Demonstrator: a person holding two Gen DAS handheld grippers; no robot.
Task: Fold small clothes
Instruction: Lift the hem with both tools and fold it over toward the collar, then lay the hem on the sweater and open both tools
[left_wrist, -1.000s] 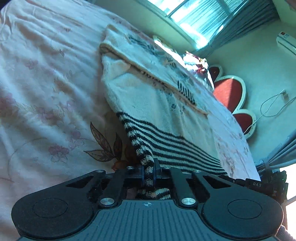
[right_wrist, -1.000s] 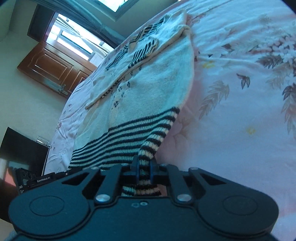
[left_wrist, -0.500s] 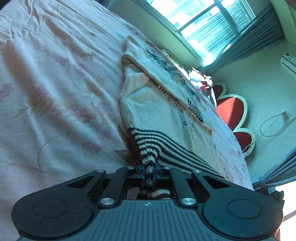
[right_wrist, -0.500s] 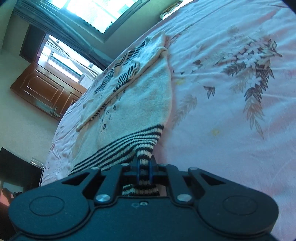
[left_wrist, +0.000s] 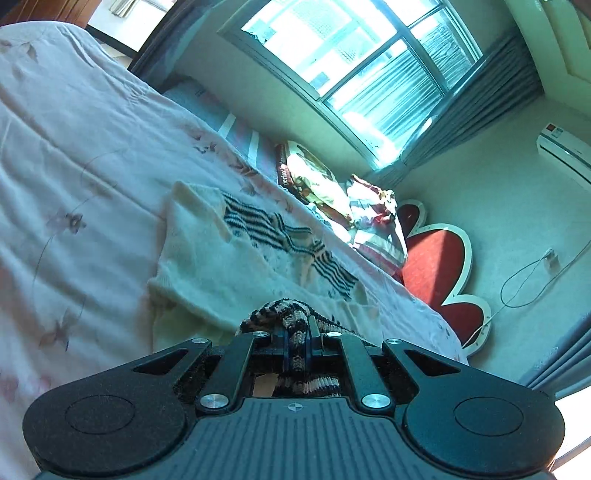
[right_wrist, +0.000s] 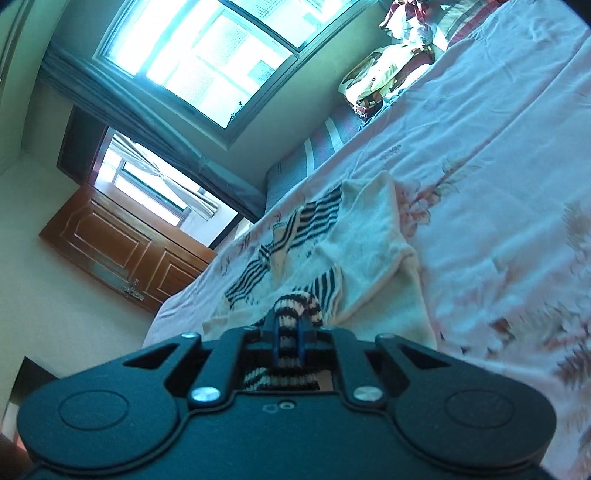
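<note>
While both tongs are lifted above the bed, each one is clamped on the striped hem of a small knitted sweater. Closest to the left wrist camera, the left gripper has its two dark jaws pressed together on a bunched fold of black-and-cream striped hem, which humps up just past the fingertips. Closest to the right wrist camera, the right gripper is likewise closed tight on the striped hem, a loop of it curling over the tips. Just beyond both tongs lies the rest of the sweater, cream and fluffy, spread on the bed with its upper part ahead of the tongs; striped bands and a folded sleeve cross its far end. In the right view the sweater sits directly ahead and slightly right of the tongs, one cream edge doubled over. Under and around it is a pale pink bedsheet printed with faint flowers, stretching to the left of the left tongs and to the right of the right tongs. Farther ahead, at the bed's far edge, sits a pile of colourful bedding. To the right of the left tongs, a red heart-shaped headboard stands against the wall. Farthest away, a bright window with curtains fills the wall, and a wooden door stands far left of the right tongs.
</note>
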